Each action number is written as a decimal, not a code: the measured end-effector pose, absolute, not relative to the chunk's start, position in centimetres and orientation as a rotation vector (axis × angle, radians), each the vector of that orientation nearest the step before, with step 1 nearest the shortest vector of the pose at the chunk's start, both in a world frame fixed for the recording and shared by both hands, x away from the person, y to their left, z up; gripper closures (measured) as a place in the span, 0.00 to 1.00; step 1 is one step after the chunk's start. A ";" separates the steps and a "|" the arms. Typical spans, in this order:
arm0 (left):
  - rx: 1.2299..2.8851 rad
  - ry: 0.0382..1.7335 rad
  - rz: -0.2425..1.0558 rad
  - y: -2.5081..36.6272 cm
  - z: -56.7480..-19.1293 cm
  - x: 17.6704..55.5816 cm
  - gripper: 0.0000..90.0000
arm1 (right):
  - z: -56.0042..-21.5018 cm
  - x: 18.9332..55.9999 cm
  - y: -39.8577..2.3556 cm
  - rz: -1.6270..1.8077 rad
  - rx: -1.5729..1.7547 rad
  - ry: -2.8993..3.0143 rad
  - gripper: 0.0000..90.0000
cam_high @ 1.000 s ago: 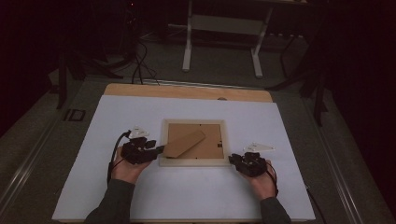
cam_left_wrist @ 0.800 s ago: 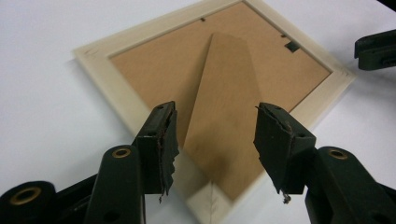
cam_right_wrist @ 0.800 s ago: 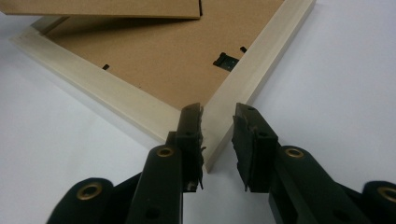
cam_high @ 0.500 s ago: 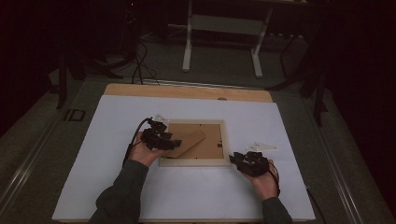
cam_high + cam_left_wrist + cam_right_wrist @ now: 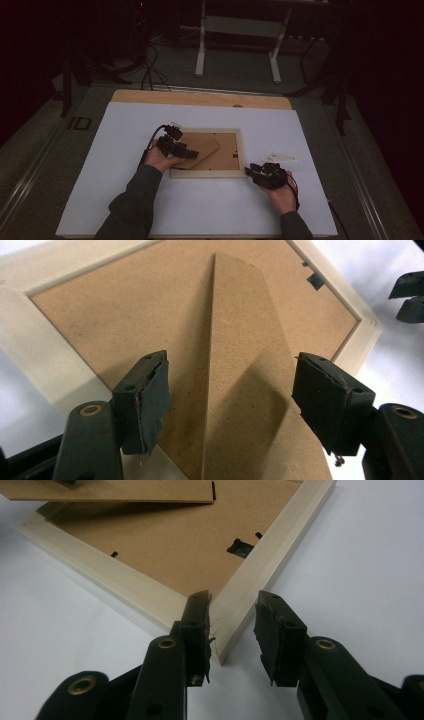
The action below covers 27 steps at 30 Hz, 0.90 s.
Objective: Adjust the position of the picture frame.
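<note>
A picture frame (image 5: 206,173) with a pale cream wooden border lies face down, flat on the white bench near its middle. Its brown fibreboard back panel (image 5: 125,310) faces up, with small dark clips (image 5: 240,547) at the edges. An easel stand (image 5: 250,390) of the same brown board, long and tapered, is raised at a slant above the backing.

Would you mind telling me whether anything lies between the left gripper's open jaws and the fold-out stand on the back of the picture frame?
Nothing visible does. The left gripper has just been opening, and its jaws straddle the stand with only air between pads and board.
</note>
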<state>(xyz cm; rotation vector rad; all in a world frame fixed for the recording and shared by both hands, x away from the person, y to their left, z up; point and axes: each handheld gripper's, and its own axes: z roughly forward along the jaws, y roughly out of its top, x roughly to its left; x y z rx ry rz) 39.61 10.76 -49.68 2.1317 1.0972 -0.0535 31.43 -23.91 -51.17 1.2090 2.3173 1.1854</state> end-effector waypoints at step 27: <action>2.219 1.006 -0.217 8.8 -50.6 41.4 0.40 | -51.6 31.5 -24.1 1.185 1.221 2.321 0.73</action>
